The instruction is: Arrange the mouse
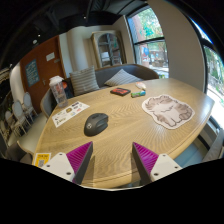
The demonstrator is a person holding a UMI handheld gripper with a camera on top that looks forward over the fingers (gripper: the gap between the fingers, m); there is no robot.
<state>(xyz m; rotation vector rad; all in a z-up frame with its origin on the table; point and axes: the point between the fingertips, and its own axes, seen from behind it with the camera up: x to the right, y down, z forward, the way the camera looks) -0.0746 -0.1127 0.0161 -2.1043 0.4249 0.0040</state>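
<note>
Here the mouse [96,124] lies on the table [130,130] just ahead of the gripper [113,160], slightly left of centre; fingers spread wide, empty.

smooth wooden table [120,135], matt grey plastic mouse [95,124], paper leaflet [69,113].

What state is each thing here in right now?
gripper: open, empty, fingers apart above the table.
mouse: resting upright on the table, ahead of the fingers, untouched.
cat-shaped mat: lying flat, nothing on it.
leaflet: lying flat beside the mouse.
</note>
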